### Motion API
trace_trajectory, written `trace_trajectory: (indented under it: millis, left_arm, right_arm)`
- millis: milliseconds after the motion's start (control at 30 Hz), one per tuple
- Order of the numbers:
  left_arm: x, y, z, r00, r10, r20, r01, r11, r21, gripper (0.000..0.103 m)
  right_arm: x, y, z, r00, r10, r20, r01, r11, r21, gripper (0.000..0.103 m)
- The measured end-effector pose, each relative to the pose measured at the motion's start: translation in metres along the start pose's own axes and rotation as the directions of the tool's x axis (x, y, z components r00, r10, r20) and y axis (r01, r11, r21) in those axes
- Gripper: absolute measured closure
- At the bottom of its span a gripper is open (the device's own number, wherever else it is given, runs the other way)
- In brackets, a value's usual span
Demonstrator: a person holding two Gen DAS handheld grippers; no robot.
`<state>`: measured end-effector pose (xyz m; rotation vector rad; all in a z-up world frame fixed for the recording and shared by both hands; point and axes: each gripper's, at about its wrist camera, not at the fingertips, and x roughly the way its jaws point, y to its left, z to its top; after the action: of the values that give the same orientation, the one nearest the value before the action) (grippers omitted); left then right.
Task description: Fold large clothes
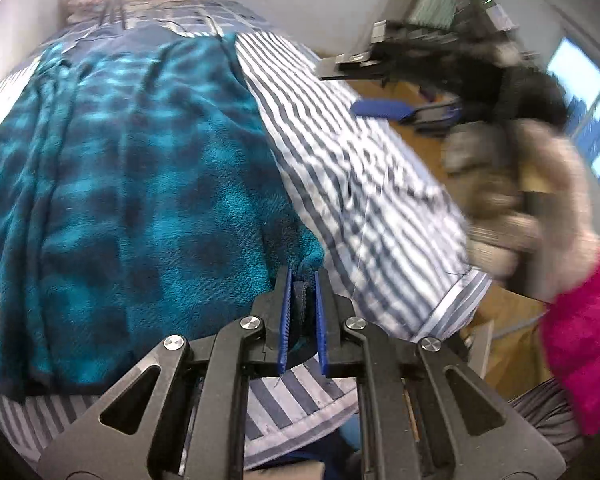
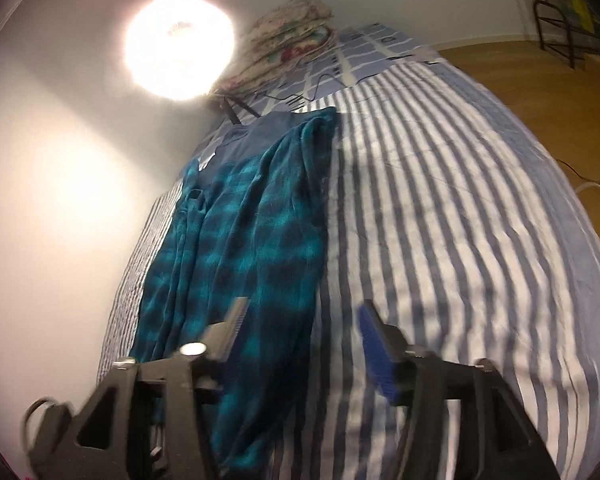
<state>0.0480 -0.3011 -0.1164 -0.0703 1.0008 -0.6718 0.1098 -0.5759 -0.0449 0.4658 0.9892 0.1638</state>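
The teal checked robe (image 1: 132,184) lies lengthwise along the left side of the bed (image 1: 360,168), spread over the striped sheet (image 2: 460,240). The left hand-held gripper (image 1: 302,312) is clenched on the robe's near corner, its blue pads (image 1: 285,316) pressing a dark hem between them. The right hand-held gripper (image 2: 304,344) hangs released above the robe's right edge, jaws wide apart with nothing between them; it shows blurred in the left view, with a hand (image 1: 512,200) in a pink sleeve (image 1: 580,340). A bright lamp (image 2: 180,46) glares by the patterned pillow (image 2: 292,36) at the head.
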Motion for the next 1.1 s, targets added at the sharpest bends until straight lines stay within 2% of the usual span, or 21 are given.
trace_trajectory:
  millis: [33,233,500,567,600,633,700,733,767,900,967,1033,1100]
  left_arm:
    - [-0.005,0.003,0.001,1.0,-0.009,0.008,0.009,1.0,-0.012,0.094]
    - [-0.018,0.019,0.005,0.998,-0.053,0.028,0.055,0.996,-0.07,0.094]
    - [-0.019,0.034,0.004,0.994,-0.111,0.02,0.113,0.988,-0.103,0.094]
    - [-0.017,0.038,0.005,0.992,-0.124,0.019,0.126,0.986,-0.112,0.094]
    - [-0.017,0.04,0.005,0.991,-0.129,0.021,0.131,0.985,-0.115,0.094]
    - [-0.017,0.042,0.005,0.991,-0.133,0.023,0.135,0.984,-0.118,0.094]
    - [-0.017,0.044,0.005,0.99,-0.137,0.025,0.139,0.983,-0.122,0.094]
    - [-0.018,0.046,0.005,0.989,-0.143,0.027,0.145,0.98,-0.133,0.095]
    - [-0.018,0.049,0.004,0.989,-0.148,0.028,0.151,0.978,-0.143,0.095]
    - [-0.024,0.066,-0.001,0.986,-0.159,0.042,0.164,0.964,-0.211,0.095]
    - [-0.031,0.076,-0.006,0.987,-0.152,0.059,0.162,0.955,-0.247,0.095]
    - [-0.04,0.088,-0.013,0.988,-0.133,0.075,0.149,0.946,-0.288,0.095]
    - [-0.049,0.098,-0.02,0.989,-0.118,0.084,0.139,0.937,-0.322,0.095]
  right_arm:
    - [0.011,0.001,0.01,1.0,-0.008,0.005,0.008,1.0,0.003,0.026]
    - [0.075,-0.012,0.06,0.998,0.067,-0.009,-0.066,0.993,0.093,0.026]
    - [0.162,-0.021,0.114,0.999,0.033,-0.02,-0.031,0.993,0.116,0.026]
    - [0.182,-0.023,0.121,0.999,0.025,-0.033,-0.021,0.993,0.119,0.032]
    - [0.192,-0.024,0.122,0.998,0.034,-0.053,-0.027,0.992,0.122,0.041]
    - [0.201,-0.024,0.123,0.996,0.047,-0.076,-0.038,0.991,0.126,0.056]
    - [0.212,-0.022,0.124,0.993,0.046,-0.109,-0.031,0.99,0.134,0.078]
    - [0.213,-0.021,0.125,0.993,0.038,-0.115,-0.023,0.991,0.131,0.086]
    - [0.213,-0.015,0.127,0.993,0.019,-0.119,-0.005,0.994,0.114,0.088]
    - [0.21,0.027,0.134,0.977,-0.167,-0.134,0.162,0.985,-0.051,0.092]
    - [0.21,0.055,0.137,0.955,-0.268,-0.125,0.25,0.957,-0.145,0.093]
    - [0.212,0.079,0.137,0.935,-0.336,-0.112,0.306,0.926,-0.22,0.093]
    - [0.215,0.108,0.136,0.906,-0.414,-0.09,0.369,0.876,-0.312,0.094]
